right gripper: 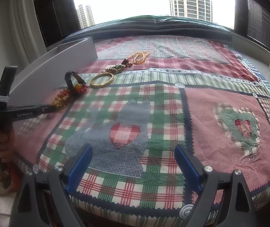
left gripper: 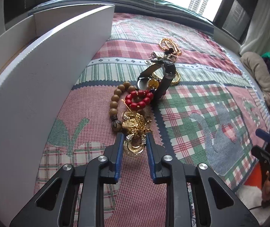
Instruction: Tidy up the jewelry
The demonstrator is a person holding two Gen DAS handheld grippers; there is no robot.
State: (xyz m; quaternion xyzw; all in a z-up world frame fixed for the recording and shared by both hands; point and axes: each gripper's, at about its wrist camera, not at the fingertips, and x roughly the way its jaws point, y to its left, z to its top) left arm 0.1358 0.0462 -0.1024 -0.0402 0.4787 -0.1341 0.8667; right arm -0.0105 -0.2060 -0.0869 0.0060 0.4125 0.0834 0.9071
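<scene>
white box (left gripper: 45, 71) at left, just beside the pile | left gripper (left gripper: 135, 143) narrowed around gold jewelry cluster (left gripper: 135, 130) on quilt (left gripper: 201, 113), contact unclear | likely light, limp, snag-prone: pinch pendant body | right gripper (right gripper: 133, 162) wide, holding nothing

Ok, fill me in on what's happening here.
A person is sorting jewelry on a patchwork quilt beside a white box. The left gripper has its fingers around a gold tangle at the near end of the pile; whether it grips yet is unclear. The right gripper hangs open over bare quilt. A gold bangle and gold chain lie further back.
</scene>
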